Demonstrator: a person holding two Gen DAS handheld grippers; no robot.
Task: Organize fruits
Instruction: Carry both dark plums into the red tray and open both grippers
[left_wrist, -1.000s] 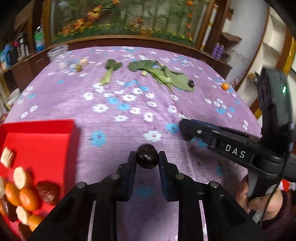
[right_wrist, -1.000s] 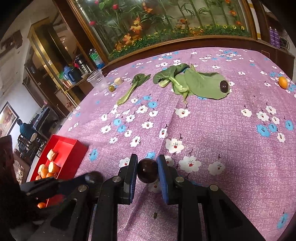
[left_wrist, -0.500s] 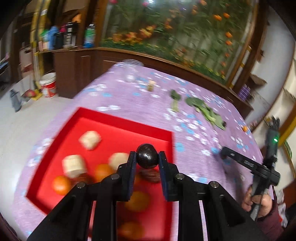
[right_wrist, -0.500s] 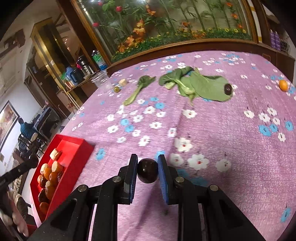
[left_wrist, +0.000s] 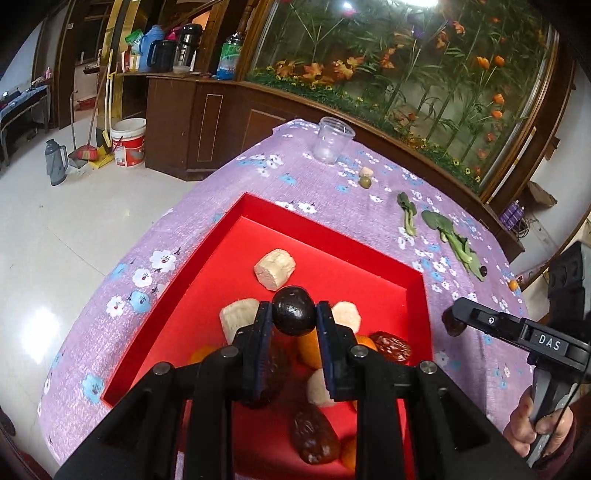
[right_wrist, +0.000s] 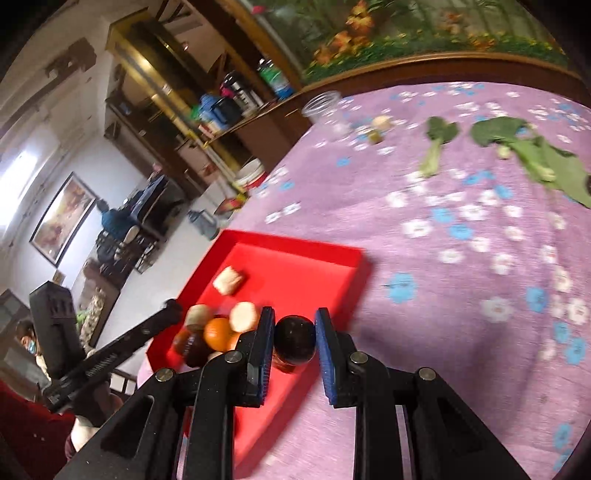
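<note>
My left gripper is shut on a dark round fruit and hangs over the red tray. The tray holds several fruits: pale chunks, orange ones and brown dates. In the right wrist view my right gripper is shut on a second dark round fruit, above the tray's right rim. The right gripper also shows from the side at the tray's right, a dark fruit at its tip. Out on the cloth lie a small dark fruit and an orange one.
The purple flowered tablecloth carries leafy greens, a clear plastic cup, a pale chunk and a green olive-like fruit. The table edge drops to a tiled floor at left. A wooden cabinet stands behind.
Both grippers have swung left with their dark fruits. The left one went from open cloth to over the red tray. The right one now reaches the tray's right rim.
</note>
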